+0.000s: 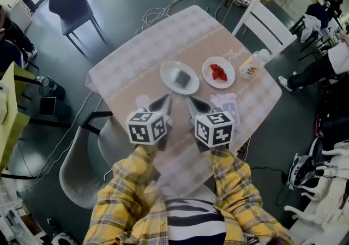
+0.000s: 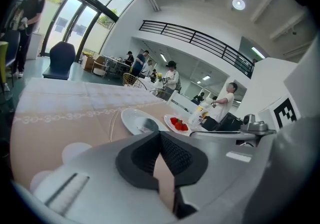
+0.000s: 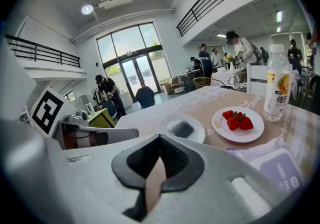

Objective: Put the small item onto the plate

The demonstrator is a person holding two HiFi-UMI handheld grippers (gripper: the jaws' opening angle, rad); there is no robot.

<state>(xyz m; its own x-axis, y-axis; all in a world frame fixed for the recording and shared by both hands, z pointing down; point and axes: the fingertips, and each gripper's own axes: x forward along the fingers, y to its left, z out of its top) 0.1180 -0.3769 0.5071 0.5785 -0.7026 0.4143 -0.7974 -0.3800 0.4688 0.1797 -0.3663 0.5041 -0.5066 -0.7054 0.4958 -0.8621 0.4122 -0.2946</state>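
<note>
A small dark grey item [image 1: 182,79] lies in a white plate [image 1: 166,69] near the middle of the table. The right gripper view shows the same item [image 3: 181,128] in its plate [image 3: 198,124], and the left gripper view shows the plate [image 2: 127,116] ahead. My left gripper [image 1: 163,102] hovers just short of the plate, shut with nothing between its jaws [image 2: 159,135]. Beside it, my right gripper [image 1: 193,102] is also shut and empty [image 3: 160,140]. Neither touches the plate.
A second plate [image 1: 207,66] with strawberries [image 1: 218,72] sits right of the first, and a drink bottle [image 1: 251,66] stands beyond it. A wipes pack [image 1: 228,107] lies by my right gripper. A white chair [image 1: 267,23] and a grey chair [image 1: 71,1] flank the table.
</note>
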